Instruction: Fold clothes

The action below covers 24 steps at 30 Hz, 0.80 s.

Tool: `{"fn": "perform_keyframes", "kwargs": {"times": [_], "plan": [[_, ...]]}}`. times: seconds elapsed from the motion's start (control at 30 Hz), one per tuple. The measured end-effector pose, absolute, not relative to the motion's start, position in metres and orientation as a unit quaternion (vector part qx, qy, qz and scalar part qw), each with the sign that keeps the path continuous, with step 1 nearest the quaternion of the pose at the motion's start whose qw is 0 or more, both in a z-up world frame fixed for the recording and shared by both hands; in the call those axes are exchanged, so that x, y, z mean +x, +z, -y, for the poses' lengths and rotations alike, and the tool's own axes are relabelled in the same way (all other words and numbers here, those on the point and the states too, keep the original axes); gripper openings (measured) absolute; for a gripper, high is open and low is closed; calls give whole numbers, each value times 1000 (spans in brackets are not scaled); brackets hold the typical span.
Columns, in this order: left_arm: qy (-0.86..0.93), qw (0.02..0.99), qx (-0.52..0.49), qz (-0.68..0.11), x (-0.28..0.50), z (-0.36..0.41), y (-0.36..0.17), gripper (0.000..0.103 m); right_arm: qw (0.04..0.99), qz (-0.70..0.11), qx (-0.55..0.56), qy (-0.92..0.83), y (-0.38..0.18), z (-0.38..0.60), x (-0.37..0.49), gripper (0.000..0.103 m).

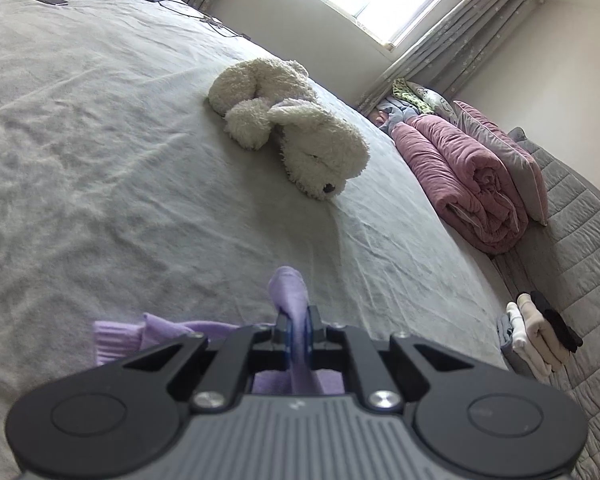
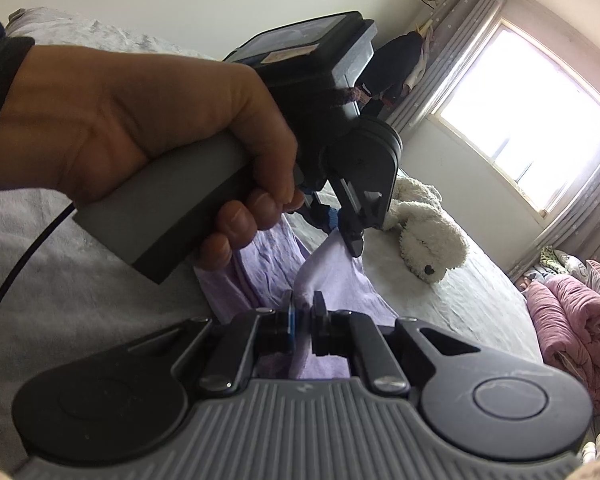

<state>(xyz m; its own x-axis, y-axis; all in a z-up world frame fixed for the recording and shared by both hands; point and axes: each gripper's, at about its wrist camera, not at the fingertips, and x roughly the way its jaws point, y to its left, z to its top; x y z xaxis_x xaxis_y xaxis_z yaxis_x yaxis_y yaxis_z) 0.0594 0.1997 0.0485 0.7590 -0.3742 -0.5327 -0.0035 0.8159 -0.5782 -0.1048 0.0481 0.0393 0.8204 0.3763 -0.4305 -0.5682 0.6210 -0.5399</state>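
Wrinkled bedsheet (image 1: pixel 100 152), pinched lilac knit (image 1: pixel 290 292)

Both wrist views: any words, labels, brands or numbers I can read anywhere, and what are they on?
No text is readable in either view.
Sticker on top of the left gripper body: print too blurred to read.
Small pale mark on the right gripper housing, and a similar one in the left wrist view: a logo, not legible.
Purple garment, plush dog, folded stack: no print seen.
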Motion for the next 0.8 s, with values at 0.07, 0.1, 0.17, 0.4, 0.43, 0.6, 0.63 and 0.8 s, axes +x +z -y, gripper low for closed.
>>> {"fn": "perform_keyframes", "kwargs": {"times": [0.07, 0.1, 0.17, 0.4, 0.43, 0.6, 0.63, 0.8], "plan": [[-103, 893, -288, -331, 58, -207, 49, 6, 890, -139, -341, 268, 40, -50, -102, 8], [-103, 894, -286, -331, 58, -211, 49, 6, 891, -139, -339, 270, 41, -50, -101, 8], [-100, 894, -284, -332, 56, -217, 48, 6, 891, -139, -335, 272, 42, -52, -98, 8], [-85, 894, -286, -333, 54, -235, 45, 6, 890, -139, -328, 284, 42, -62, -91, 8], [-82, 894, -287, -333, 54, -238, 45, 6, 888, -139, -331, 287, 40, -66, -92, 8], [-69, 899, -275, -334, 46, -250, 42, 6, 877, -141, -347, 301, 30, -85, -96, 8], [-66, 899, -271, -336, 45, -251, 40, 6, 875, -141, -351, 303, 28, -88, -97, 8], [-63, 905, -248, -339, 42, -252, 36, 6, 869, -137, -358, 313, 28, -88, -93, 8]]}}
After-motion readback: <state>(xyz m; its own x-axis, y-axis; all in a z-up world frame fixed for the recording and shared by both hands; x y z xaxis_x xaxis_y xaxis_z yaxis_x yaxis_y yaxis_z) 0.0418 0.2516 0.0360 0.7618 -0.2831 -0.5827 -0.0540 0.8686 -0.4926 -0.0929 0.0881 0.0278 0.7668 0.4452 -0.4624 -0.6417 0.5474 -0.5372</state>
